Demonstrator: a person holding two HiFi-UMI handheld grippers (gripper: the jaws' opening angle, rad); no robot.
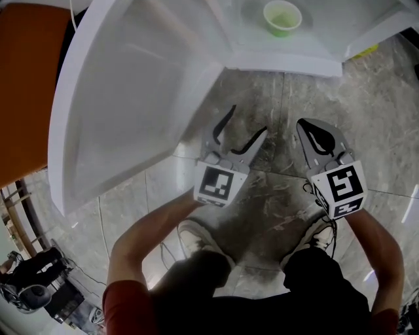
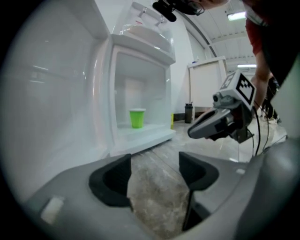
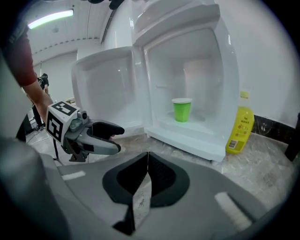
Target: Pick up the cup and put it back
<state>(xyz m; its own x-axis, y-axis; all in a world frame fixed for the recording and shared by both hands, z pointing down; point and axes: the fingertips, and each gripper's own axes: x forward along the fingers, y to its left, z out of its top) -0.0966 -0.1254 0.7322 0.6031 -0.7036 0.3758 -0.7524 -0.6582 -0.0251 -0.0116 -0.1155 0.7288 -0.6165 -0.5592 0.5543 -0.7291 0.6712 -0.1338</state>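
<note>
glossy plastic cup (image 1: 282, 17), marbled floor (image 1: 275, 196)

On my feed the cup (image 1: 282, 17) reads bright green against the plain white of the fridge (image 1: 131, 98). The floor (image 1: 275, 196) is grey stone, veined with paler streaks. The left gripper (image 1: 243, 123) and the right gripper (image 1: 306, 127) are both grey with black pads, each patterned at the back with bold black squares on white. I can make out a yellow bottle (image 3: 239, 124). An orange panel (image 1: 26, 85) fills the upper left corner. The sleeve (image 1: 124, 307) is red, the trousers (image 1: 294, 307) black.
</note>
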